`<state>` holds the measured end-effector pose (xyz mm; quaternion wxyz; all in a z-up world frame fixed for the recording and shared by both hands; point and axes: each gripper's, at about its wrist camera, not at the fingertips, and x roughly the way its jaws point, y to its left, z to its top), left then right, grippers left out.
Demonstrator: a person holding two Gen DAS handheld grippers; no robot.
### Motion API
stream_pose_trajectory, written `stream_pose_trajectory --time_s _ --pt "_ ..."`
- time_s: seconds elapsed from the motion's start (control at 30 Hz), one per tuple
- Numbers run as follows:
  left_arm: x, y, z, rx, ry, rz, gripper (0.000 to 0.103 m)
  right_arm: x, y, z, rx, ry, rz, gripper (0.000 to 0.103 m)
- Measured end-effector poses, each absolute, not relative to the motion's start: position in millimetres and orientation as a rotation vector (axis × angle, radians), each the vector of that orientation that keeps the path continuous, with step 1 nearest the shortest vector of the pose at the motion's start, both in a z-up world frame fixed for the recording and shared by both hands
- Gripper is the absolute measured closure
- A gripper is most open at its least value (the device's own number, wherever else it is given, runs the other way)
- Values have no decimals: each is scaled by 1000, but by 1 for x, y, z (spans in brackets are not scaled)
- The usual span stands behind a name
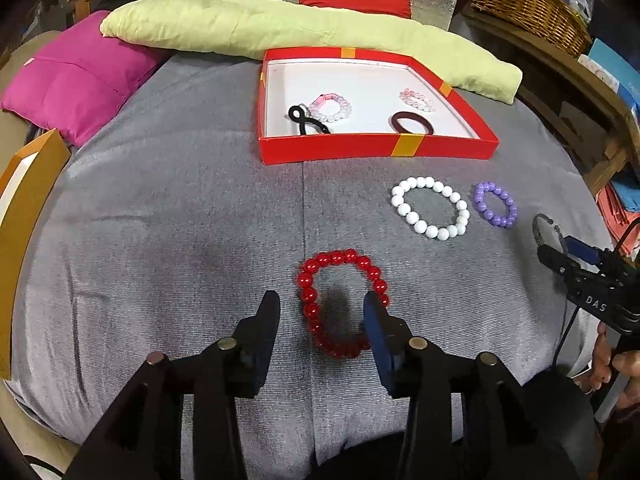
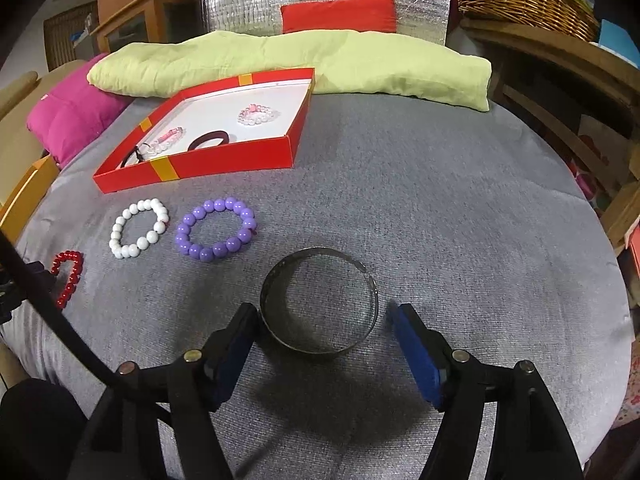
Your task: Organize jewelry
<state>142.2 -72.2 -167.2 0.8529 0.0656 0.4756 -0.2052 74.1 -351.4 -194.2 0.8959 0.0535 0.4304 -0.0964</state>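
Now both tongs gape: left gripper (image 1: pixel 320 312) straddles the red bracelet's (image 1: pixel 340 304) left side; right gripper (image 2: pixel 324 320) brackets the bangle (image 2: pixel 319 300) at twelve o'clock.

It was a home living space: cushions (image 1: pixel 76 76) and a wicker basket (image 1: pixel 528 4) surrounded the grey-upholstered surface (image 1: pixel 180 240).

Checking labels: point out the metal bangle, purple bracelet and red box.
metal bangle (image 2: pixel 320 347), right wrist view, near rim
purple bracelet (image 2: pixel 199 251), right wrist view, near-side bead
red box (image 1: pixel 340 151), left wrist view, front wall
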Motion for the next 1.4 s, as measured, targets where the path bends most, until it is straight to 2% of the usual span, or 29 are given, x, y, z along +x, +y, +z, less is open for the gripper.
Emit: stream_pose_trajectory --time_s 0.07,0.13,0.2,0.4,0.47,0.53,0.67,0.73,0.8,1.17,1.23,1.4 --pt "142 -72 -165 119 998 -455 51 74 -352 -194 116 890 -202 30" --pt "142 -73 -164 103 1000 -471 39 73 -351 -194 120 882 -205 37" --pt "142 -74 -167 94 1012 -489 38 73 -350 -194 120 878 -199 41" --pt "145 -77 -181 95 1049 -483 38 73 -349 -195 116 872 -200 40" --pt "145 -76 -180 88 1037 -490 45 74 -349 -195 115 872 -201 40" --pt "146 -75 -180 87 1041 -495 62 74 -349 -195 110 872 -202 40" --pt "146 -73 -181 92 1037 -470 73 74 -349 -195 113 870 -202 40" --pt "147 -70 -182 93 1038 -452 85 74 -350 -195 115 869 -201 40" --pt "148 -68 -183 88 1037 -439 91 74 -350 -195 116 867 -201 40" --pt "147 -65 -182 61 1033 -442 93 73 -349 -195 119 864 -201 40" --pt "146 -67 -181 64 1033 -451 87 73 -349 -195 117 862 -201 40" --pt "145 -74 -183 108 1033 -451 82 73 -350 -196 119 861 -199 40"
